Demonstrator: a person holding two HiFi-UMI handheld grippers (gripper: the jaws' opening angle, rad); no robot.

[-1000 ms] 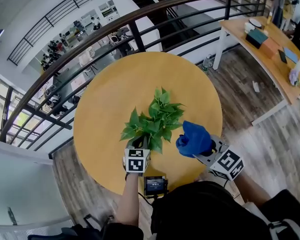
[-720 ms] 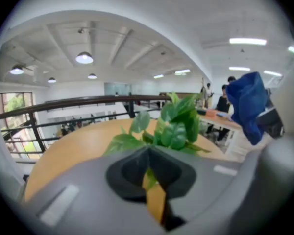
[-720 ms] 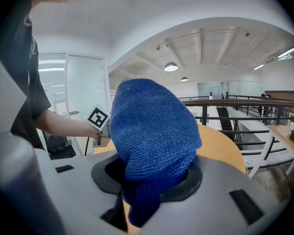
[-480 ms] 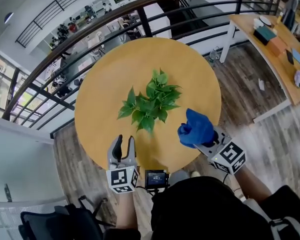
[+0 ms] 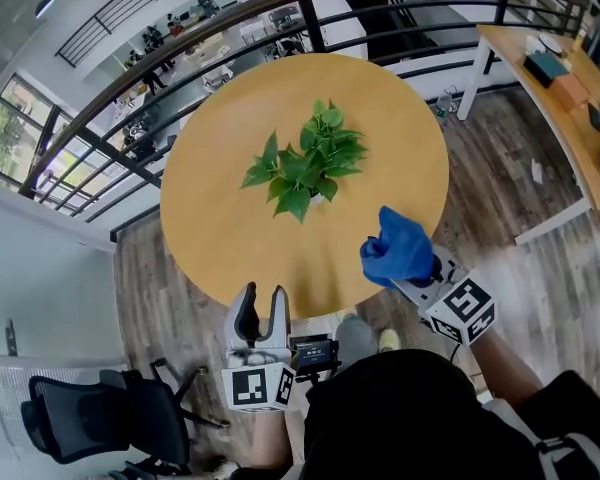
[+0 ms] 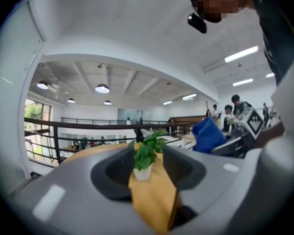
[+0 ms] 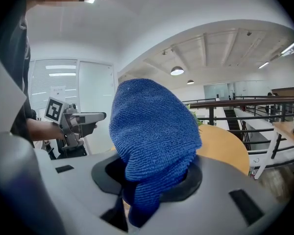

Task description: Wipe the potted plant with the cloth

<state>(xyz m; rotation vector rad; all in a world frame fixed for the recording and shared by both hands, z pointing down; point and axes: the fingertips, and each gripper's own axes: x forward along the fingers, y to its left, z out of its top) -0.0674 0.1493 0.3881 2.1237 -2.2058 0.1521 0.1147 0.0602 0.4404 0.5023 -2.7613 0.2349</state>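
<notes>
The right gripper (image 7: 149, 182) has its jaws closed on a blue cloth (image 7: 154, 131), which bunches up into a tall hood (it fills the middle of the view). To the left, a hand (image 7: 41, 130) holds the left gripper (image 7: 101, 122); its jaws have just been opening, with nothing between them. Behind the cloth, to the right, are a round wooden table (image 7: 225, 148) and a dark railing (image 7: 245, 103).

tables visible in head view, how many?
2. A round table at centre, under the potted plant; a rectangular table at the right edge. Others may lie out of view.
</notes>
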